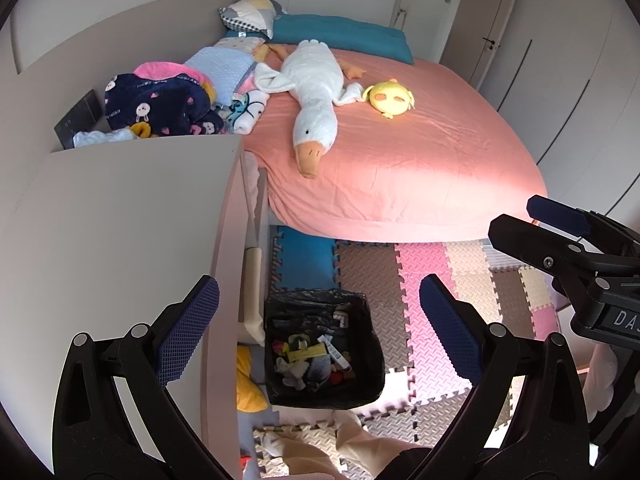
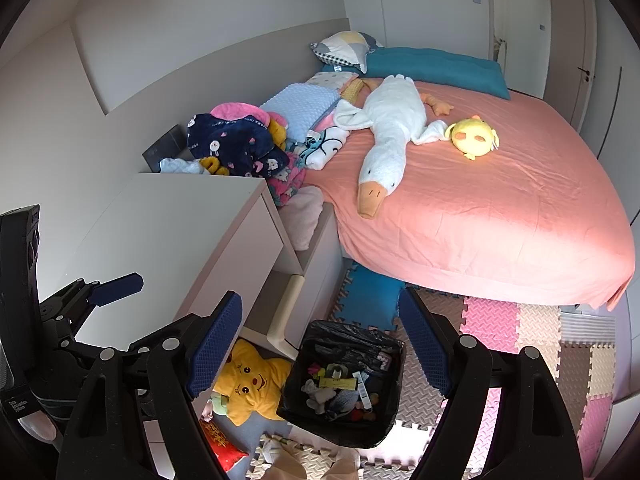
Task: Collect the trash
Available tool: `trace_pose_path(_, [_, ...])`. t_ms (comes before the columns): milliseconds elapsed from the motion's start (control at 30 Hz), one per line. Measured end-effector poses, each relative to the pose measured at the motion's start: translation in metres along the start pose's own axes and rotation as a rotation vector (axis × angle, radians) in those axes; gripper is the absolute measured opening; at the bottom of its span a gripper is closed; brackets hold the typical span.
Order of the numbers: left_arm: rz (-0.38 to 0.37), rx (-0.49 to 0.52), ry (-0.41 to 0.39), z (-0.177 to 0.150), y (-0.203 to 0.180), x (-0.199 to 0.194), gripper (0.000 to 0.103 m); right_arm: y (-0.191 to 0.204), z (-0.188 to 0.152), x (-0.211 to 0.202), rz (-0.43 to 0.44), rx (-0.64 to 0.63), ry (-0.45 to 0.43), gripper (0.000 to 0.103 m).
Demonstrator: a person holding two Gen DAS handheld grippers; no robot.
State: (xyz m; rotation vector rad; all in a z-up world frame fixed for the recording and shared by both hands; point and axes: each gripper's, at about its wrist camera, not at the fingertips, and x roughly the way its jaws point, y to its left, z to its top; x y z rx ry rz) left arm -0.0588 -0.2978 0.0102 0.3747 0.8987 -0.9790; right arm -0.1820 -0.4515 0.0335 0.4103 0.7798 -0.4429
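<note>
The black-bagged square trash bin (image 1: 322, 350) stands on the foam puzzle-mat floor (image 1: 432, 280), hemmed between the white cabinet (image 1: 120, 240) and the pink-sheeted bed (image 1: 400, 152). Above it, the left gripper (image 1: 320, 332) and right gripper (image 2: 320, 350) hover side by side, both spread wide and empty.

You're looking at a black-lined trash bin (image 2: 344, 384) holding scraps of yellow, white, red and grey. Just left of the bin sits a yellow star plush (image 2: 250, 384) with a smiling face; around the bin the foam mat (image 2: 500, 332) is tiled pink, brown, cream and blue. Beyond the bin, the bed sheet (image 2: 500, 208) is salmon pink, bearing a white goose plush (image 2: 390, 128) with an orange beak and a yellow chick plush (image 2: 474, 136). Your gripper pads (image 2: 216, 344) are dark blue, cross-hatched, on black arms
</note>
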Motion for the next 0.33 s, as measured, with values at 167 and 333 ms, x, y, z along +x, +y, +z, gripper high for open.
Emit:
trace_pose_path(167, [0.0, 0.007, 0.009, 0.0009, -0.0037, 0.0014, 0.096, 0.0002, 0.0001, 0.0001, 0.0, 0.001, 0.0, 0.081])
trace_pose_path(333, [0.005, 0.015, -0.011, 0.0017, -0.0042, -0.0004, 0.096, -0.0005, 0.0003, 0.0, -0.002, 0.001, -0.001, 0.081])
